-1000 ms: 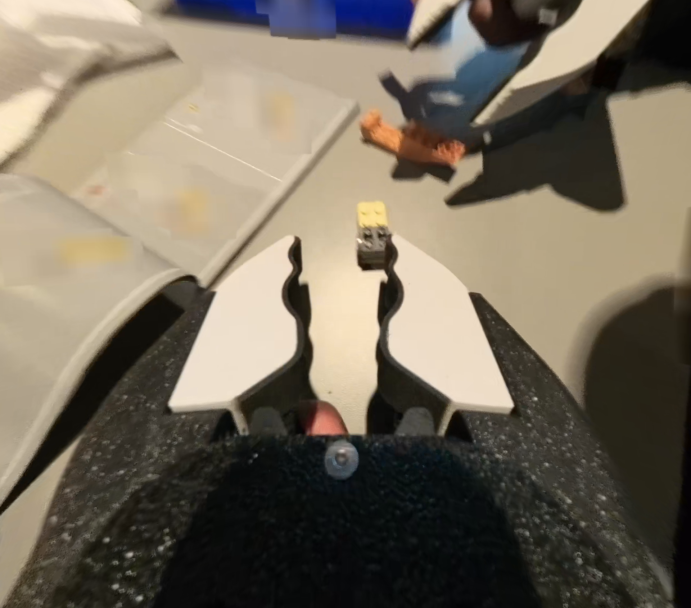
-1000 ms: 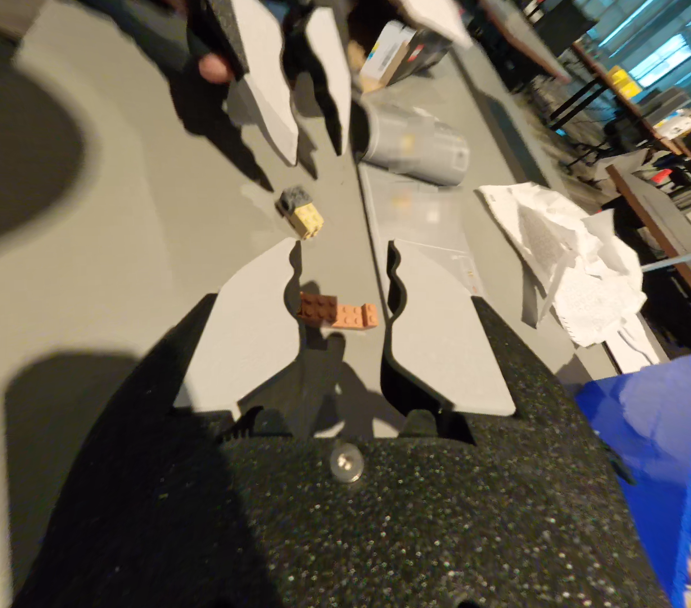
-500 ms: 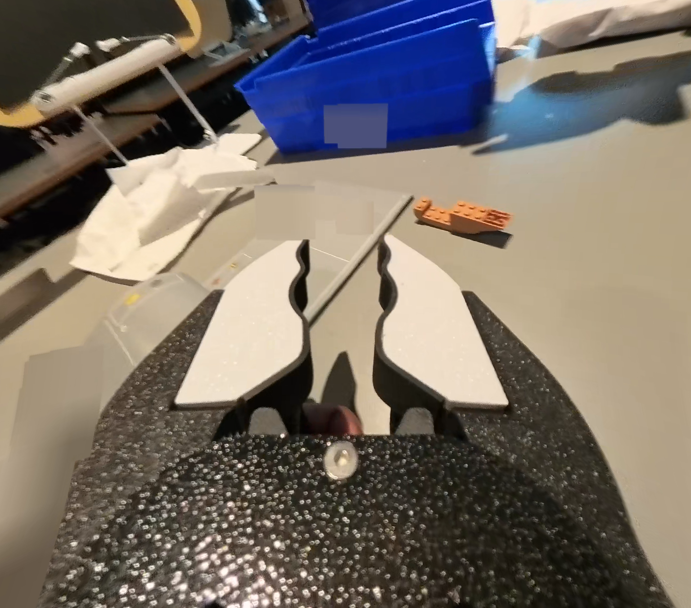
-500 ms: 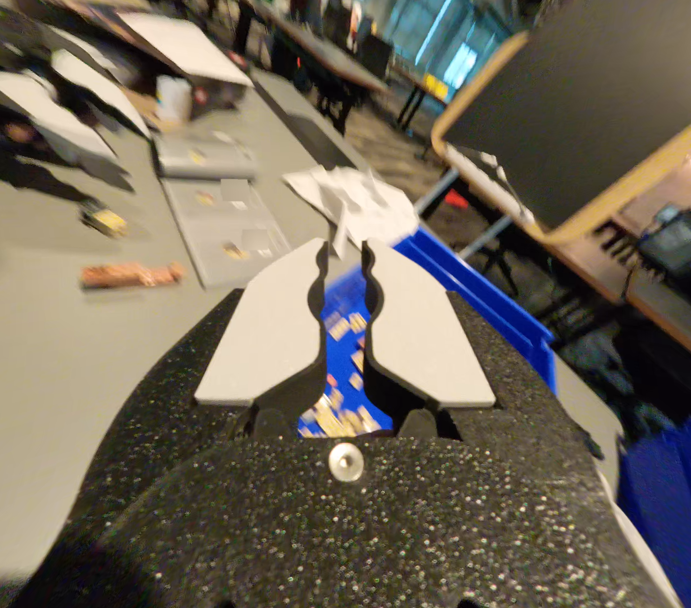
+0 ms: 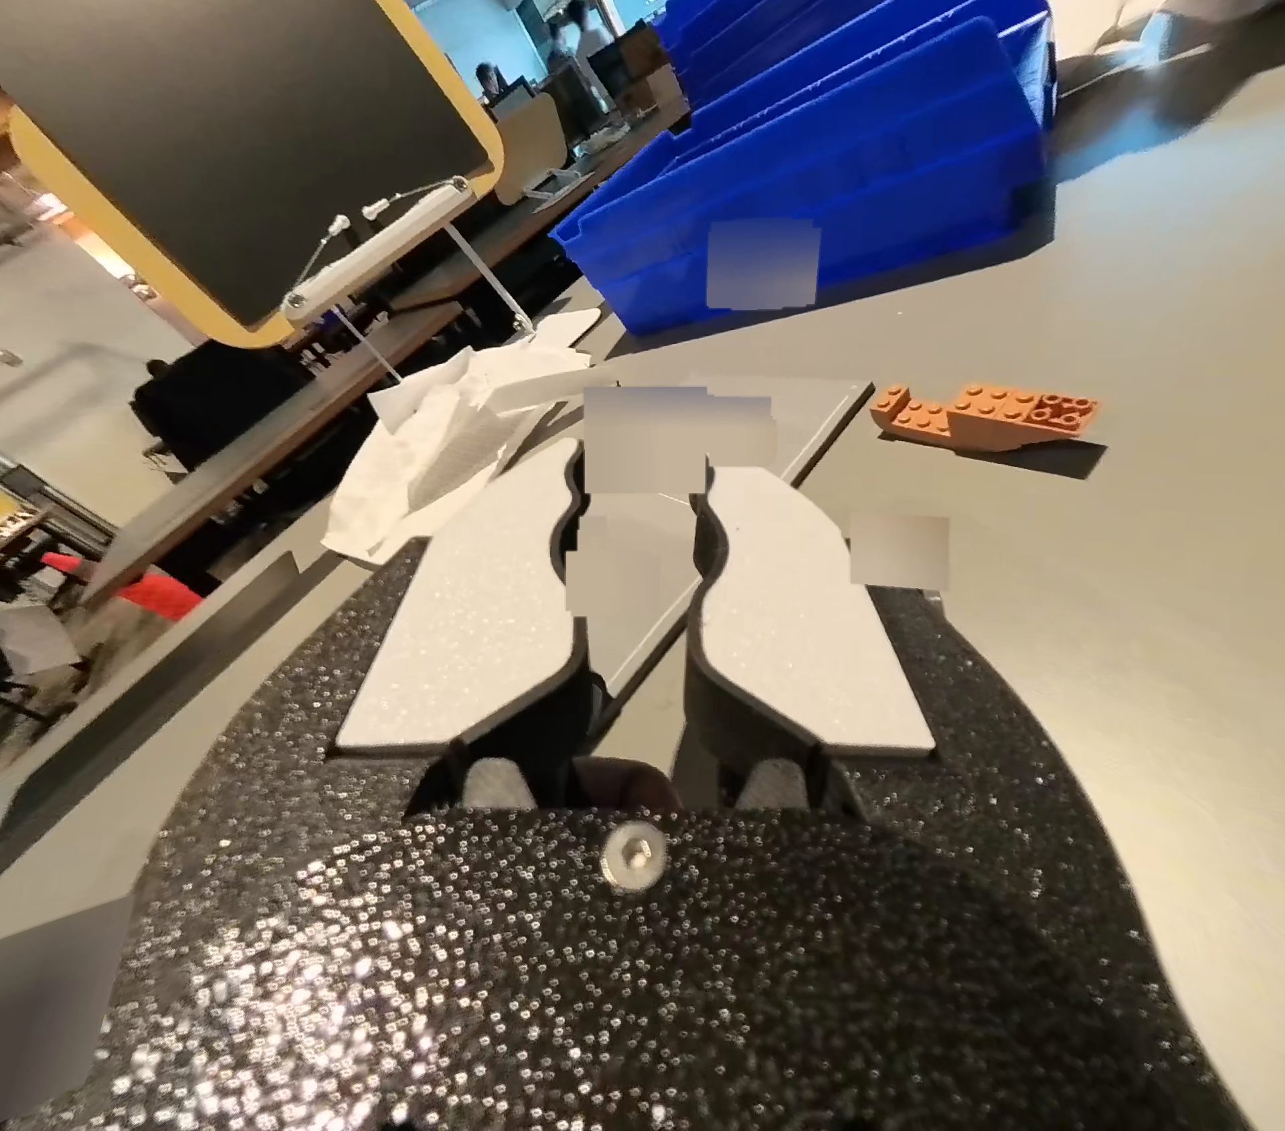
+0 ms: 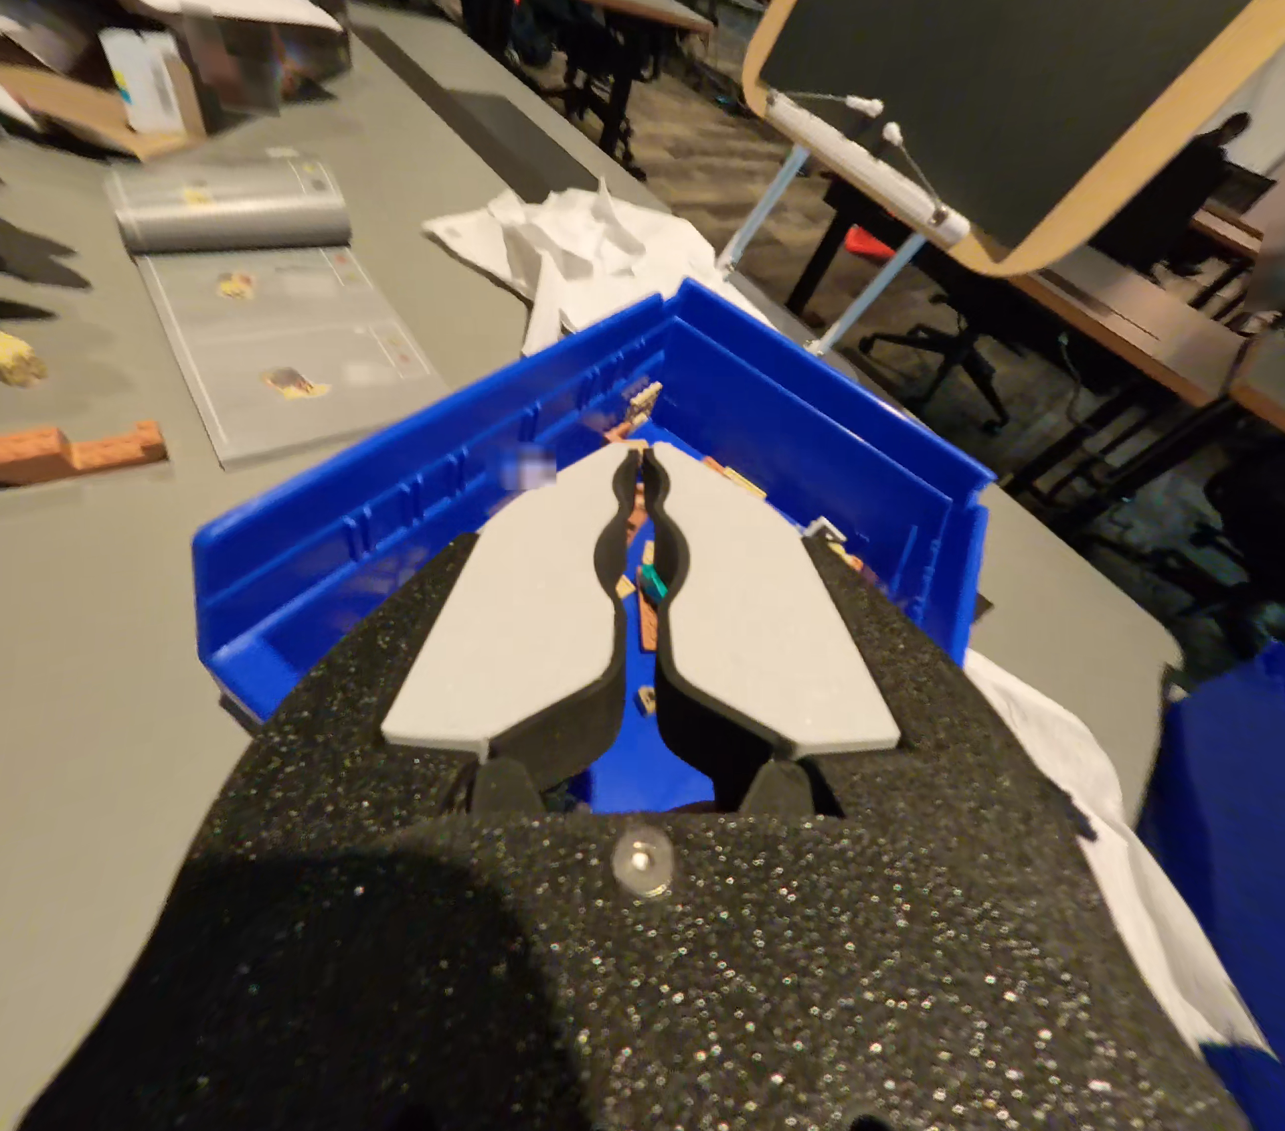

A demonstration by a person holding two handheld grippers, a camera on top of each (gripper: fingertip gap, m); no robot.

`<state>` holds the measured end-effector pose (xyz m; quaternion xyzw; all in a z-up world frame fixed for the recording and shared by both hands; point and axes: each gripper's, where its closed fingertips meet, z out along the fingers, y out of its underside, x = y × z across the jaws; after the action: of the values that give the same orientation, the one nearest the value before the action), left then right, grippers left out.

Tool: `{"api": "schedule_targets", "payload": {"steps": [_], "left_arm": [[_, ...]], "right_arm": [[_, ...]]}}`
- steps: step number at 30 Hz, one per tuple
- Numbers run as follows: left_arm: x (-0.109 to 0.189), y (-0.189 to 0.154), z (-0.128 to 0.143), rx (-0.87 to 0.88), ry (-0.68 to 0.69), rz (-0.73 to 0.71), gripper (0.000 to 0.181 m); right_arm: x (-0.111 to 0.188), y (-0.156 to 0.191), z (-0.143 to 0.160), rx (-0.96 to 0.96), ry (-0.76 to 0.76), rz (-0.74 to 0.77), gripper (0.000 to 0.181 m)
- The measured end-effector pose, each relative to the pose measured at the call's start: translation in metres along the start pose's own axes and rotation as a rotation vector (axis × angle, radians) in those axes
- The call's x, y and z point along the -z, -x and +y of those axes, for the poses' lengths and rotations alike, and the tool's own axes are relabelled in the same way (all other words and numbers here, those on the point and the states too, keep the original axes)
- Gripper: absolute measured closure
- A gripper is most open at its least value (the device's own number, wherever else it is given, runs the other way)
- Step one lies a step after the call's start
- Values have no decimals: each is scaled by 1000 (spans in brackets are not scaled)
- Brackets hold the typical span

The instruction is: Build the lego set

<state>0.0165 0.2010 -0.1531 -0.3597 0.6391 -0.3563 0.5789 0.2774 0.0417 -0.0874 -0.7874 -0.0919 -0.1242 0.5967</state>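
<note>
Your left gripper [image 5: 636, 489] hovers low over the grey table [image 5: 1043, 646], jaws parted and empty; your right gripper [image 6: 641, 458] is nearly closed above it.

Right gripper [image 6: 641, 456] poised over the blue bin [image 6: 389, 513], fingertips nearly touching, nothing visibly clamped between them. Inside the bin, scattered loose lego pieces [image 6: 648, 611]. Left of the bin, on the grey table [image 6: 90, 646]: an orange-brown brick assembly [image 6: 76, 452] and an open instruction booklet [image 6: 278, 326]. Behind the bin, crumpled white paper [image 6: 577, 256].
</note>
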Motion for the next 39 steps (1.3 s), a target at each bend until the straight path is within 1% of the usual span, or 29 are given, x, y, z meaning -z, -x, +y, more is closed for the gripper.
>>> {"api": "schedule_targets", "payload": {"steps": [4,8,11,15,39], "left_arm": [[-2,5,-2,17,-24,-10,155],[-2,9,-3,38,-42,-10,155],[-4,8,-3,32,-39,-6,156],[-5,7,-2,15,-27,-4,156],[-4,5,-1,6,-20,-1,156]], "right_arm": [[11,-7,4,47,22,60,180],[20,-18,15,73,57,124,180],[20,-20,20,55,61,126,180],[19,-21,27,81,95,145,180],[17,-15,33,92,117,130,179]]}}
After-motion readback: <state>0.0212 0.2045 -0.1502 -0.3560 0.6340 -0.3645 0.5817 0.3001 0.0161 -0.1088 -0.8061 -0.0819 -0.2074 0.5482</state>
